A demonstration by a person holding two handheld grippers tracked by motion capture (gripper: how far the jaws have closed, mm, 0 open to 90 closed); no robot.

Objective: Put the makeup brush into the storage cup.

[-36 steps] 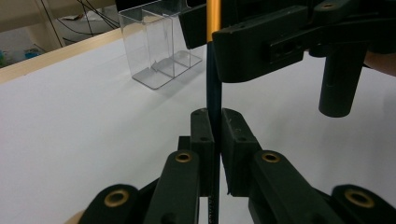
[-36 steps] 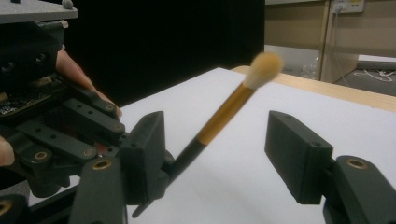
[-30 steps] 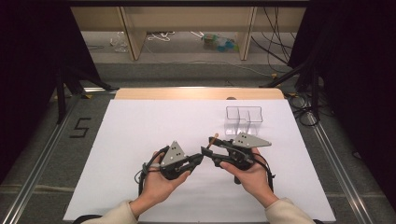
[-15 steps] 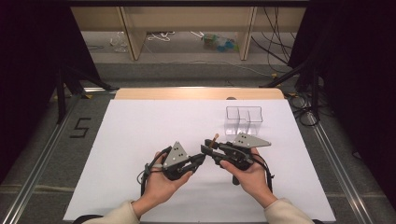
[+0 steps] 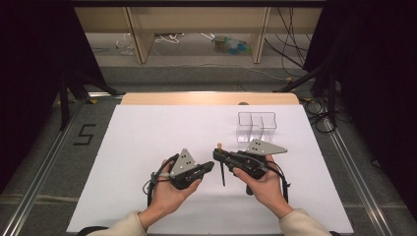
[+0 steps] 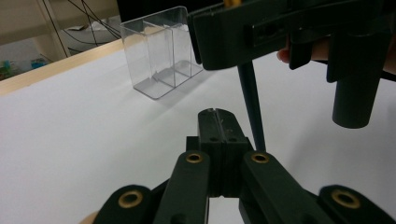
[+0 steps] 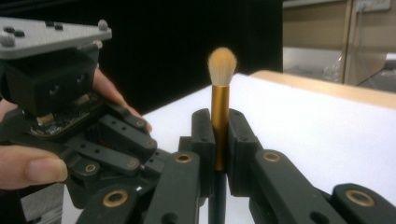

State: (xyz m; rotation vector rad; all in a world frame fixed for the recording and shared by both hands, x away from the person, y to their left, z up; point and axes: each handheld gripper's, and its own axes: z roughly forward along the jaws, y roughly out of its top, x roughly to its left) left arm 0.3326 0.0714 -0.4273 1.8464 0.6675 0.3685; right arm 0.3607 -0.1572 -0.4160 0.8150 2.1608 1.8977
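white worktop [image 5: 147, 147] carries a clear plastic divided box [image 5: 256, 127] at its far right side. left tool [image 5: 209, 167] sits in the person's left hand, its jaws pressed together with nothing between them. right tool [image 5: 218, 154] just beside it, its jaws have just been closing and now clamp a makeup brush [image 7: 220, 116] by the gold collar, pale bristles up, dark handle hanging down toward the worktop. brush is near the box, well apart from touching it.
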